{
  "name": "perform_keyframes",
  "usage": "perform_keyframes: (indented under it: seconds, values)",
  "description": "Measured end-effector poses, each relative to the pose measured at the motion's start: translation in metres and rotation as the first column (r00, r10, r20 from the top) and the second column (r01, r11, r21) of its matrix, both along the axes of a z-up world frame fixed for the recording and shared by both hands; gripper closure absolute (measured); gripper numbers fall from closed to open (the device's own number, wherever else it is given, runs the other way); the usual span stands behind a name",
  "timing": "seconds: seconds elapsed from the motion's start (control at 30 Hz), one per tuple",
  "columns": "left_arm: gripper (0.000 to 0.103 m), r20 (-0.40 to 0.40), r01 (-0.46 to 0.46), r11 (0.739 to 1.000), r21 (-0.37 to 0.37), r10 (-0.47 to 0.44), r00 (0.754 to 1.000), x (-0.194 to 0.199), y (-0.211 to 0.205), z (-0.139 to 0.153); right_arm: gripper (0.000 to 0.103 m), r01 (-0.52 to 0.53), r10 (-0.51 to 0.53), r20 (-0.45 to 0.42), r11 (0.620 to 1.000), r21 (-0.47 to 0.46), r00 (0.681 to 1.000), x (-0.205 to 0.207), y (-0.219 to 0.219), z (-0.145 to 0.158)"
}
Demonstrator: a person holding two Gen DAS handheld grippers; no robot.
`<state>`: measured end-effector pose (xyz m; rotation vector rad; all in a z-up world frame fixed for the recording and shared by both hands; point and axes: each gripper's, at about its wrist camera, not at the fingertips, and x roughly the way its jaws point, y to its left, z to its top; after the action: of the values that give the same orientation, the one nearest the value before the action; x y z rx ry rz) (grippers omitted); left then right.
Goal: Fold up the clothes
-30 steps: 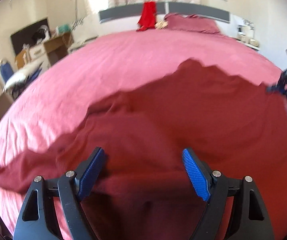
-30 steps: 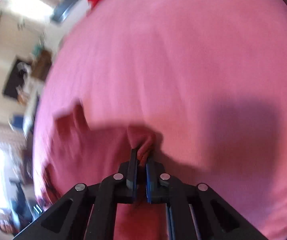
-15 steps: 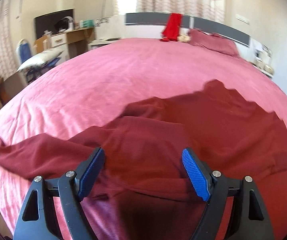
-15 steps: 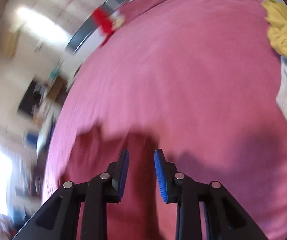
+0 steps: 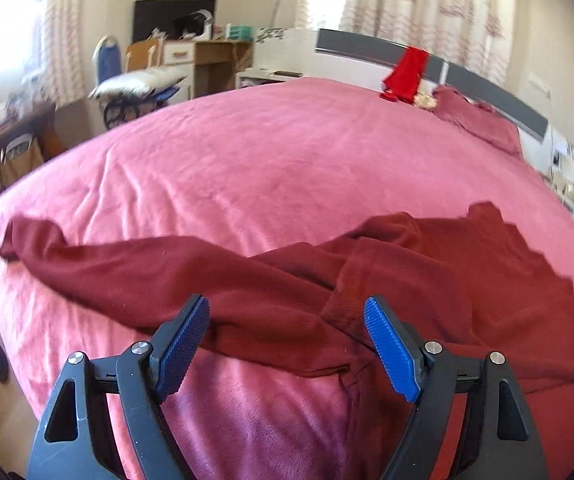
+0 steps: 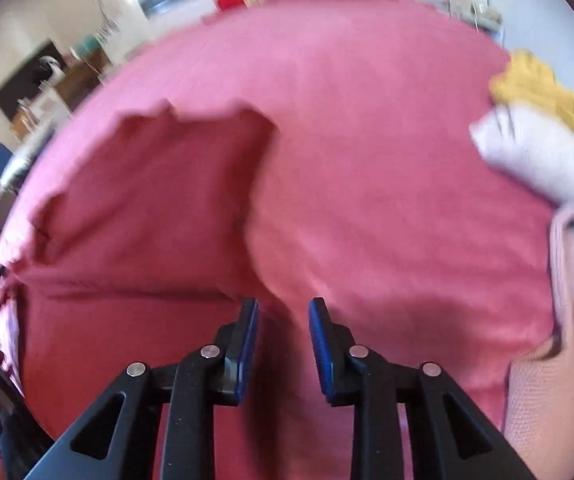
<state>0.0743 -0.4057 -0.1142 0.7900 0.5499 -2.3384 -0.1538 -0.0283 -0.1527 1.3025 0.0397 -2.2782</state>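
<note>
Dark red garment point(image 5: 387, 276) lies spread on the pink bedspread point(image 5: 267, 168) near the bed's front edge, one sleeve stretched out left; left gripper point(image 5: 287, 344) jaws wide apart above it, right gripper point(image 6: 283, 344) jaws slightly apart, both empty.

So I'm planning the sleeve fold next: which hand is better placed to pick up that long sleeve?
Probably the left: its fingers stand open right above the sleeve. The right gripper faces the sweater's body.

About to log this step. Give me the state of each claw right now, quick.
Left claw: wide open, holding nothing, above the dark red garment.
Right claw: partly open, nothing between its pads.
</note>
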Motion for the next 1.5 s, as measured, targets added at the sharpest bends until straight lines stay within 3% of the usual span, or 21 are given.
perform_keyframes:
  seconds: [0.07,0.13,0.27,0.37,0.5,0.57,0.63,0.73,0.87,0.93,1.03,1.17,1.3,1.5]
  values:
    - [0.022,-0.028,-0.001,0.999,0.050,0.003,1.000,0.000,-0.003,-0.001,0.076,-0.059,0.056,-0.059,0.997,-0.041,0.997,0.006,-0.020,0.011]
    - [0.022,-0.026,0.016,0.997,0.078,-0.014,1.000,-0.004,-0.002,-0.002,0.076,-0.117,0.115,-0.058,0.993,-0.034,0.992,0.001,-0.044,0.008]
    - [0.022,-0.012,0.075,0.996,0.054,-0.075,0.997,-0.018,-0.004,0.001,0.077,-0.112,0.105,0.048,0.977,0.182,0.993,-0.017,-0.075,-0.040]
    - [0.022,0.017,0.160,0.987,0.008,-0.160,0.987,-0.034,-0.012,0.004,0.076,-0.099,0.095,0.038,0.988,0.119,0.995,-0.013,-0.064,-0.049]
    - [0.023,0.091,0.293,0.954,0.069,-0.298,0.950,-0.059,-0.023,-0.006,0.076,-0.108,0.107,0.019,0.989,0.105,0.994,-0.007,-0.062,-0.051]
    - [0.035,0.081,0.341,0.935,0.101,-0.349,0.934,-0.066,-0.025,-0.008,0.076,-0.106,0.105,0.015,0.988,0.113,0.994,-0.007,-0.063,-0.052]
    - [0.060,0.056,0.381,0.915,0.132,-0.391,0.919,-0.071,-0.024,-0.009,0.075,-0.101,0.101,0.009,0.988,0.120,0.995,-0.003,-0.071,-0.054]
    - [0.063,0.022,0.426,0.887,0.179,-0.437,0.899,-0.076,-0.020,-0.014,0.075,-0.103,0.104,-0.003,0.988,0.116,0.995,-0.009,-0.069,-0.053]
    - [0.066,0.048,0.448,0.873,0.191,-0.464,0.884,-0.079,-0.015,-0.021,0.075,-0.108,0.110,-0.014,0.989,0.097,0.994,-0.014,-0.060,-0.052]
    - [0.074,0.048,0.432,0.877,0.211,-0.451,0.891,-0.079,-0.019,-0.022,0.075,-0.108,0.110,-0.017,0.990,0.095,0.994,-0.014,-0.059,-0.050]
    - [0.098,0.050,0.389,0.887,0.249,-0.413,0.909,-0.078,-0.028,-0.024,0.075,-0.109,0.112,-0.025,0.989,0.099,0.993,-0.014,-0.061,-0.051]
    - [0.099,0.035,0.368,0.884,0.288,-0.394,0.919,-0.069,-0.035,-0.022,0.075,-0.103,0.106,-0.032,0.991,0.090,0.994,-0.012,-0.059,-0.050]
    - [0.099,-0.033,0.338,0.897,0.285,-0.343,0.939,-0.053,-0.037,-0.007,0.075,-0.101,0.104,-0.037,0.991,0.086,0.994,-0.011,-0.058,-0.050]
    - [0.087,0.078,0.312,0.902,0.297,-0.349,0.934,-0.064,-0.033,-0.022,0.075,-0.090,0.094,-0.038,0.992,0.086,0.995,-0.010,-0.059,-0.051]
